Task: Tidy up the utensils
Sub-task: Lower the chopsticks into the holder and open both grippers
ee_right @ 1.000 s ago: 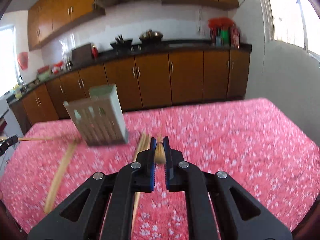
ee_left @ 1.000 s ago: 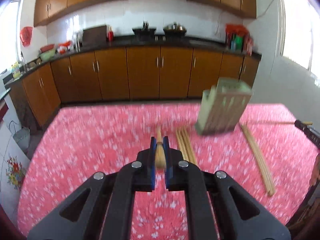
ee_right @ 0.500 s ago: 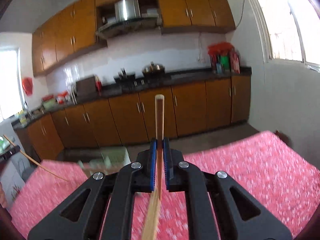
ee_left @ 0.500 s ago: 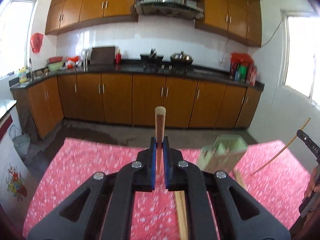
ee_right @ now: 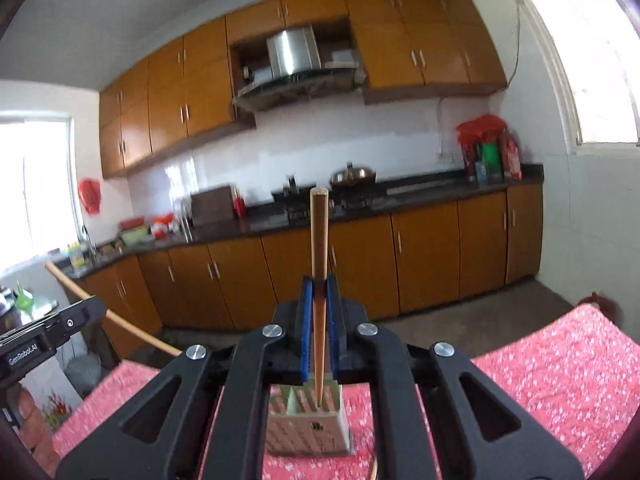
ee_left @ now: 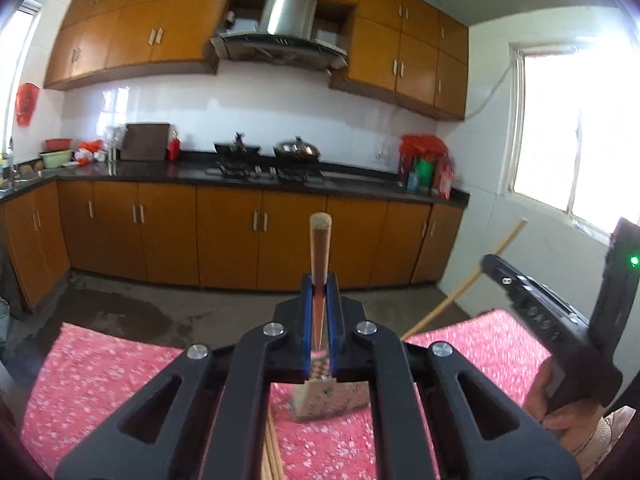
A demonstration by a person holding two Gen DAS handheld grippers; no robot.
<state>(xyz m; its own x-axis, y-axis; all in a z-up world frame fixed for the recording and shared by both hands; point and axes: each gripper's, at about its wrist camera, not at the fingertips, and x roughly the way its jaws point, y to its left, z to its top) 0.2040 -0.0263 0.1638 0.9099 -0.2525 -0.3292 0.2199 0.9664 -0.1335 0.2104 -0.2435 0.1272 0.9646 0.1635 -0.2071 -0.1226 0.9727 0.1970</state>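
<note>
A: Quick one. Left gripper (ee_left: 319, 286) is clamped on a chopstick (ee_left: 320, 248), blue pads pinching it partway along, blunt end sticking up and forward.

B: Right side same?

A: Yep. Right gripper (ee_right: 319, 286) is clenched on its own chopstick (ee_right: 319, 240), thick end up, thin tip hanging down just above the holder (ee_right: 308, 428). In the left view you also see the right one off to the side with its stick angled out, a hand (ee_left: 560, 412) wrapped round the handle.

B: Where's the holder?

A: Pale slotted caddy standing upright on the table (ee_right: 560, 380), red flowered cloth. It sits right under both grippers, mostly hidden behind the jaws in each view. Its top looks split into compartments; can't tell which one either tip is over.

B: Why held like that?

A: My read: pinched mid-shaft and tipped steeply so the narrow ends can drop straight into the slots. Both up high over the caddy, so neither stick is in yet.

B: Anything left on the table?

A: More loose chopsticks (ee_left: 270, 452) lying on the cloth near the caddy, low in the left view. So plenty left to sort, I'd guess.

B: Risk?

A: Thin round sticks could pivot between the pads; tip may catch a divider.
</note>
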